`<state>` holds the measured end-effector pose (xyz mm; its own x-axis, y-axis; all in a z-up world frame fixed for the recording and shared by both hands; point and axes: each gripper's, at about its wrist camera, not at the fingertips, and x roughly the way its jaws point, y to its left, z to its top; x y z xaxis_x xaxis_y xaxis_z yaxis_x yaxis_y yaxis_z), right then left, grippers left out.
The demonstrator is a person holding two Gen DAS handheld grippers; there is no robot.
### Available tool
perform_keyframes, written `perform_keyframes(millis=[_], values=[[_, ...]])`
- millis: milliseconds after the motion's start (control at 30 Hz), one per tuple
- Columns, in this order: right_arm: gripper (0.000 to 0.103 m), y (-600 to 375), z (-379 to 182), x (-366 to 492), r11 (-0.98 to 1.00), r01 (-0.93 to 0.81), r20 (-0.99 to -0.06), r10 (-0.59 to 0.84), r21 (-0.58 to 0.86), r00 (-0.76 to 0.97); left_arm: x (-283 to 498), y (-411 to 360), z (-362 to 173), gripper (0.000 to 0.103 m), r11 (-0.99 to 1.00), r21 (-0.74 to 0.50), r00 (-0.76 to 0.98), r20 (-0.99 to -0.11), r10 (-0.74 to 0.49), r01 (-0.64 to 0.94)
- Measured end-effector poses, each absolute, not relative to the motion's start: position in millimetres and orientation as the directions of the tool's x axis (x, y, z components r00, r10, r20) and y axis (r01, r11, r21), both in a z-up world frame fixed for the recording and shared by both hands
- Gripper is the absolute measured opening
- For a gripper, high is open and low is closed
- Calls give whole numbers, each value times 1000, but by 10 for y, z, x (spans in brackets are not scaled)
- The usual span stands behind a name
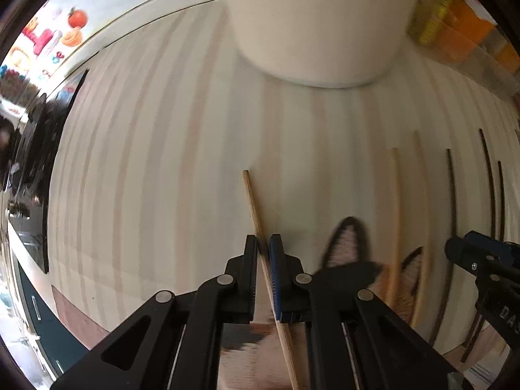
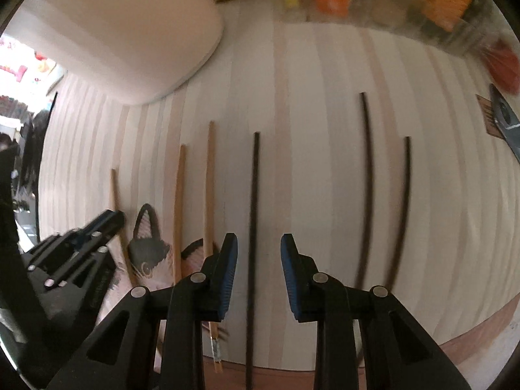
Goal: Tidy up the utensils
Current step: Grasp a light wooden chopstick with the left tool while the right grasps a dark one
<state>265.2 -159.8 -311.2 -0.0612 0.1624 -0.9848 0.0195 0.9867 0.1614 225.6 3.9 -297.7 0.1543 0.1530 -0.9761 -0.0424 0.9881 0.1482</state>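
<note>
Left hand-held gripper (image 1: pixel 264 243) clamped on a light wooden chopstick (image 1: pixel 255 209) — far tip just above or on the striped worktop (image 1: pixel 162 162), cannot tell which. Right hand-held gripper (image 2: pixel 259 247) spread wide, holding nothing, astride a dark chopstick (image 2: pixel 253 214) lying flat. Two more light chopsticks (image 2: pixel 209 175) to its left, partly over a cat-face mat (image 2: pixel 146 253); two more dark chopsticks (image 2: pixel 369 149) to its right. Large white container (image 1: pixel 321 22) at the far side.
</note>
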Motion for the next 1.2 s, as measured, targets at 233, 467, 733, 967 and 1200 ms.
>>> perform_keyframes(millis=[233, 467, 733, 967, 1200], values=[[9, -1488, -3200, 2658, 997, -69, -996, 28, 34, -84, 2299, 106, -3006, 5, 988, 138, 154, -977, 147, -69], [8, -1607, -3251, 2632, 994, -105, -994, -5, 6, -107, 2429, 154, -3026, 2, 991, 114, 156, -980, 123, -65], [6, -1362, -3255, 2621, 989, -142, -995, 24, 38, -98, 2475, 85, -3013, 5, 996, 78, 158, -984, 83, -37], [7, -1565, -3278, 2750, 989, -128, -989, 53, 72, -140, 2531, 236, -3048, 6, 998, 41, 127, -991, 47, -56], [7, -1536, -3308, 2817, 991, -129, -989, 6, 26, -148, 2568, 111, -3064, 3, 996, 93, 102, -990, 94, -11]])
